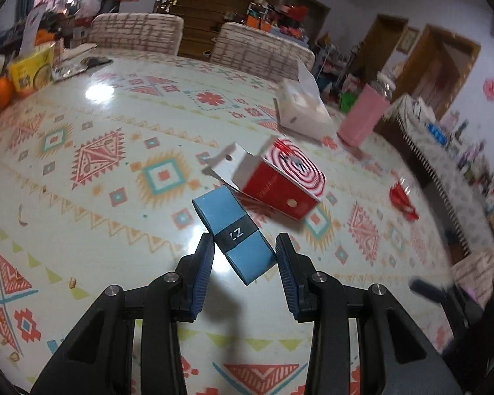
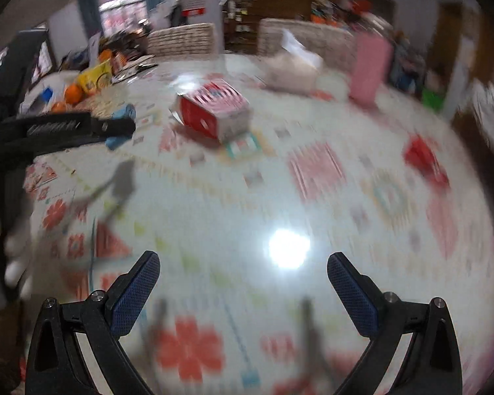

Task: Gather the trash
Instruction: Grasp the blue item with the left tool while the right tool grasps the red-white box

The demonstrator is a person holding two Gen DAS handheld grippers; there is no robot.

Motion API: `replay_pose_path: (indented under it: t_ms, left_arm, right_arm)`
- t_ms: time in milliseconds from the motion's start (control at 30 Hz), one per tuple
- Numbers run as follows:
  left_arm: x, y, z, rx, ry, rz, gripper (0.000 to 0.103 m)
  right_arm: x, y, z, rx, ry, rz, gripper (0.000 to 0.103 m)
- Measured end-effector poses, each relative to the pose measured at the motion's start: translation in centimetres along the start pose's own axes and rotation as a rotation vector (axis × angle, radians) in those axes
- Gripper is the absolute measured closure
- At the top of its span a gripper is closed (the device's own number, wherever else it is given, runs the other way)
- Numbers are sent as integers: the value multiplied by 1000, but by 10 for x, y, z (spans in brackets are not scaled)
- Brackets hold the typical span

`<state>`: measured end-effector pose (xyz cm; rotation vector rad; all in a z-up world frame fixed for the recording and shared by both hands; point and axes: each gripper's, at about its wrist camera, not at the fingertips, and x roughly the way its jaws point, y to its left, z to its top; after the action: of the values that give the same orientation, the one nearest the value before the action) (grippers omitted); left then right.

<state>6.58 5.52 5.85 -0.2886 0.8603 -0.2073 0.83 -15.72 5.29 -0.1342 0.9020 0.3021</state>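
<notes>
A home dining room: patterned table (image 1: 115,125), chairs (image 1: 136,31), wooden staircase (image 1: 200,6).

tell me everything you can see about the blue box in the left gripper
The blue box is a small, flat, oblong carton, seemingly cardboard, with a black band across its middle bearing white characters. It is closed and looks undamaged. It is held tilted above the patterned table, pinched at its near end between the left gripper pads, touching nothing else. In the right wrist view it shows only partly.
</notes>
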Motion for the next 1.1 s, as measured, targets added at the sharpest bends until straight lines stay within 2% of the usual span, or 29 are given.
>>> replay_pose_path:
  t_ms: [233, 300, 433, 533, 633, 667, 733, 767, 833, 1100]
  left_arm:
    - [3, 16, -2, -46, 23, -21, 65]
    - [5, 16, -2, -47, 30, -22, 65]
    - [10, 16, -4, -54, 59, -37, 65]
    - [11, 15, -5, -60, 73, -52, 66]
    - [10, 15, -5, -62, 70, -59, 66]
    - [9, 15, -4, -63, 68, -59, 66]
    - [9, 17, -4, -69, 67, -54, 66]
    - [10, 18, -5, -73, 70, -54, 66]
    - [11, 20, -5, -82, 76, -58, 66]
    - [8, 25, -4, -107, 66, -88, 68]
  right_arm:
    - [57, 28, 99, -143, 12, -84, 0]
    - [77, 32, 123, -162, 38, -76, 0]
    - [114, 34, 151, -214, 100, -124, 0]
    - [135, 32, 159, -220, 133, -151, 0]
    - [148, 31, 161, -194, 158, -130, 1]
    - [148, 31, 161, -179, 154, -113, 4]
    - [146, 30, 160, -136, 142, -74, 26]
    - [144, 29, 160, -103, 143, -47, 41]
    - [141, 27, 158, -43, 150, -11, 42]
    - [88, 11, 121, 49, 95, -40, 42]
